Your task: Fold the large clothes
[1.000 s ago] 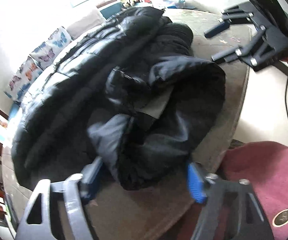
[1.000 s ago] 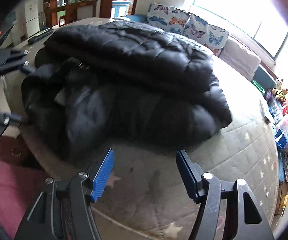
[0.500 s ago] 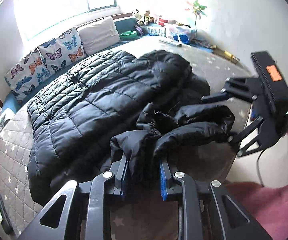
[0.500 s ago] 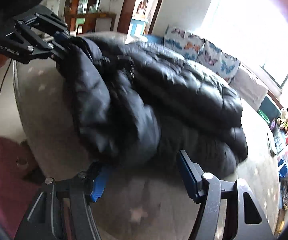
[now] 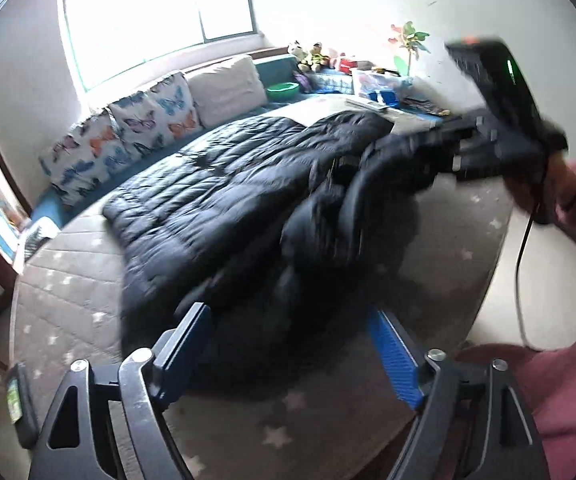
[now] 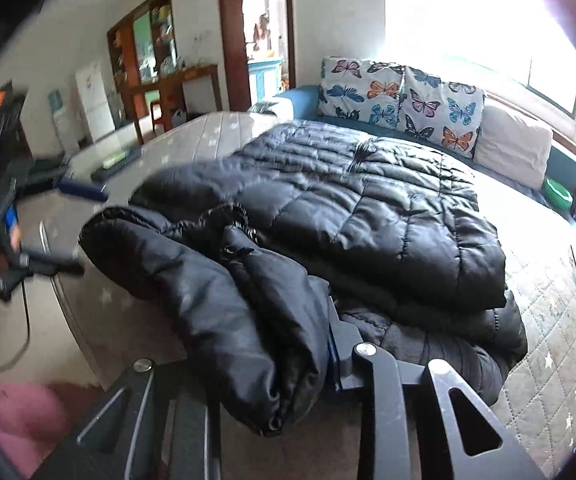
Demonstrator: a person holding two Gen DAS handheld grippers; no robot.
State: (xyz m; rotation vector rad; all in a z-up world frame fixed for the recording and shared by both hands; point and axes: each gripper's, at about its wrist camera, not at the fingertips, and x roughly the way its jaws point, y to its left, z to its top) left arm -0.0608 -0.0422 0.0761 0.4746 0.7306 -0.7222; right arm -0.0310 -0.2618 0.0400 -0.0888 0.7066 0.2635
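Bright window light washes the bed [image 5: 64,292], a grey quilted mattress with small stars, and the black puffer jacket [image 5: 224,184] lies across it toward the butterfly pillows [image 5: 128,132].

Start on your left. Your left tongs [image 5: 288,344] stand wide apart with nothing between the blue pads [image 5: 392,356]; the jacket's near bundle sits just ahead of them, between the two fingers' lines but not touched. From these tongs the jacket's long axis runs away and to the left, toward the pillows.

Moving right, the bunched sleeve or hood end [image 6: 208,280] rises off the mattress. Your right tongs [image 6: 320,364] are closed on that puffy fold: the fabric drapes over the near finger and hides the pad gap, so how tightly they pinch you cannot read exactly. In the left view the same tongs show blurred at the far right, drawn up against the dark fabric.

So the relation that matters: the held end lies to your right, the flat body straight ahead and left. Your free left tongs look the nearer ones to the loose lower edge, should the fold need a second hold.
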